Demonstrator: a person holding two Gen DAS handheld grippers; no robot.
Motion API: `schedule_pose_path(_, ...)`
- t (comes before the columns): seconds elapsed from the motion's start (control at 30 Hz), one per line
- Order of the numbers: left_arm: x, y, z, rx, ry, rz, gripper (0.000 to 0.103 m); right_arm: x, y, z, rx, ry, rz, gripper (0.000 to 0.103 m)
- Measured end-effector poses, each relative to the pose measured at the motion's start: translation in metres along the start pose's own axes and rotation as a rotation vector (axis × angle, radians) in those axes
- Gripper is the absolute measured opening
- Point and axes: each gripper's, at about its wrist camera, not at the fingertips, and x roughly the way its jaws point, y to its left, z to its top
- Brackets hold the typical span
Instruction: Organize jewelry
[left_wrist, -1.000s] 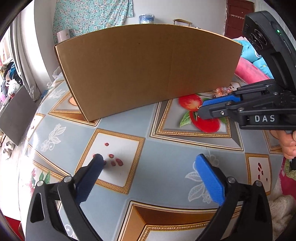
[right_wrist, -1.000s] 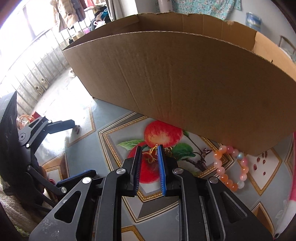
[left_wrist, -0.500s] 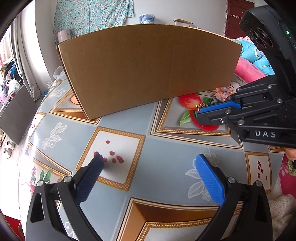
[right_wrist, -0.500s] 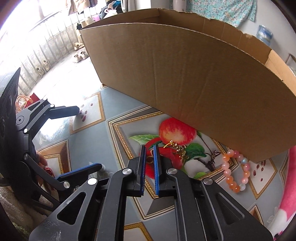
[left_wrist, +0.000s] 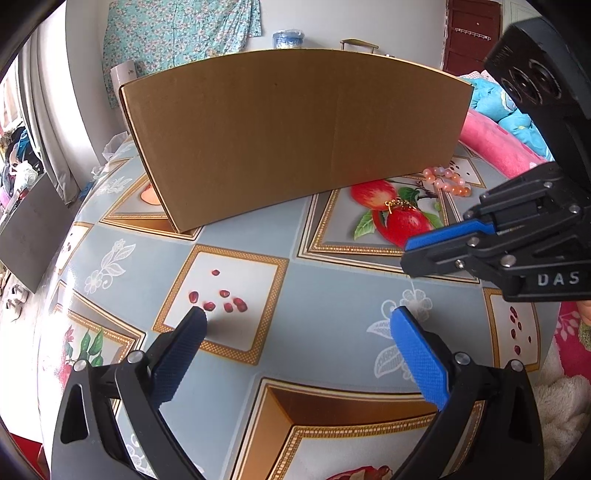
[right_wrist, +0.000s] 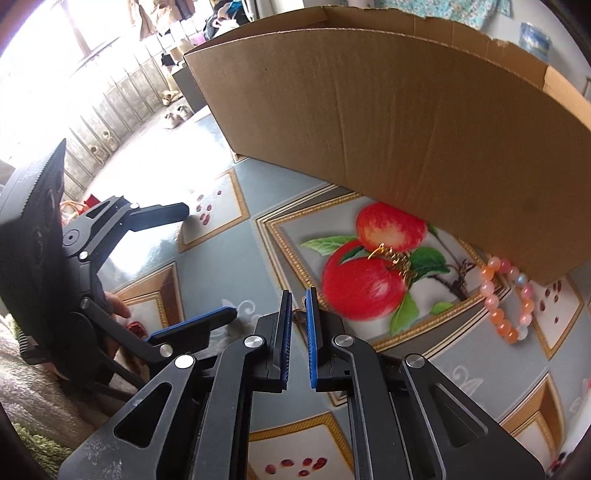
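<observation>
1. Since a second ago your right claw (right_wrist: 298, 295) has drawn back toward you across the surface (left_wrist: 332, 295), away from the cardboard box (left_wrist: 295, 140). Its jaws have just been closing and now stand almost together. A fine strand of the gold chain (right_wrist: 397, 260) shows between the tips, so it appears to be pinched by one end.
2. The rest of the chain lies in a small clump on the printed apples, just in front of the box wall and well ahead of the claw tips. The bead bracelet (right_wrist: 506, 299) lies to its right, near the box and apart from the chain.
3. Your left claw (left_wrist: 295, 325) has kept its place. It is spread wide above the surface with nothing between its pads.
4. Expect the chain to be very light, limp and slippery. It will trail and swing rather than lift as one piece, and a thin link can slide out of flat pads.
5. A grip on one strand is probably fragile, and a sharp tug could snag or strain the links. Taking the bunched clump would likely give the pads more to bite on.
6. The bracelet looks easier to handle: rounder, heavier beads on a loop. Pinch across the strand between beads, since smooth beads may roll out of the pads.
</observation>
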Motion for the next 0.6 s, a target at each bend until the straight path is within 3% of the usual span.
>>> schedule_pose_path(0.13,-0.001,0.002,-0.002,0.011,0.003,-0.01,0.097,-0.004,-0.005,-0.008,0.049,-0.008,0.062,0.007)
schedule_pose_path(0.27,-0.002,0.002,-0.001,0.015,0.017,-0.012,0.097,-0.022,-0.017,-0.016,0.096,-0.073,0.072,0.009)
schedule_pose_path(0.43,-0.006,-0.009,0.001,0.047,0.007,-0.014,0.097,-0.046,-0.039,-0.027,0.165,-0.147,0.064,0.022)
schedule_pose_path(0.6,-0.01,-0.039,0.007,0.131,-0.035,-0.085,0.083,-0.05,-0.057,-0.037,0.214,-0.171,0.076,0.023)
